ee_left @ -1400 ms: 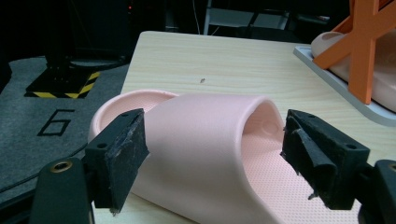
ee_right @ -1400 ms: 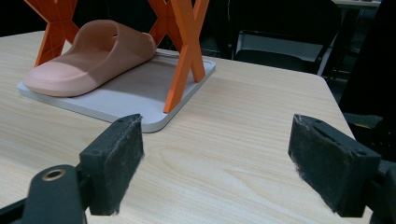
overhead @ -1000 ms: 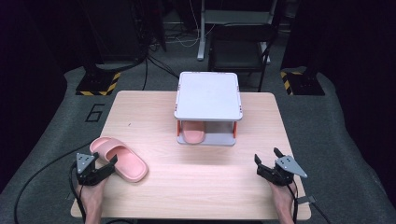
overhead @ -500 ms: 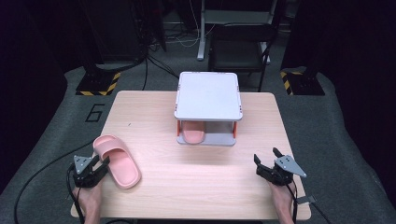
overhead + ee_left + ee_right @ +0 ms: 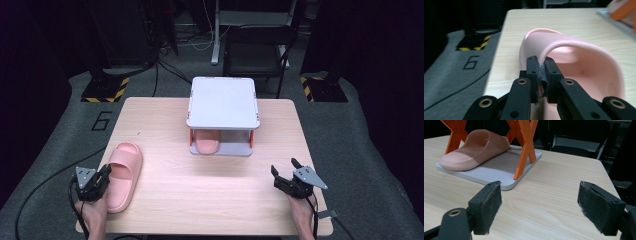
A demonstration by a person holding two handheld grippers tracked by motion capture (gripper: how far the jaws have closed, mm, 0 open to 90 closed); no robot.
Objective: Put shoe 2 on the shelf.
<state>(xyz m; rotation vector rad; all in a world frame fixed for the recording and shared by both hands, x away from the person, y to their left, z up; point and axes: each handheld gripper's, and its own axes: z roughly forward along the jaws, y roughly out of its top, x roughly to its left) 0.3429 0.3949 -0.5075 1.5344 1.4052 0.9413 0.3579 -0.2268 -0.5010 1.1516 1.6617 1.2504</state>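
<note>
A dark room with grey carpet surrounds your pale wooden table, and a cable runs off past a floor marking on the left. At the near left edge, your left gripper has just been closing, and its jaws are now clenched on the thin side wall of the pink slipper near the heel — the left gripper view shows the rim pinched between the pads. The slipper lies flat on the table, toe pointing away from you.

In the middle stands a small two-tier rack with orange legs; the matching slipper already sits on its lower shelf, on the left half.

To the right, your right gripper rests at the near edge with its jaws spread wide and nothing between them.

The grip is the risk — you hold only a narrow strip of soft wall, well off the slipper's middle. Lift it and the toe will likely sag and swing, and the rim could peel out of the pads. Under the low top shelf, a drooping toe may catch the rack's leg or nudge the stored slipper.
</note>
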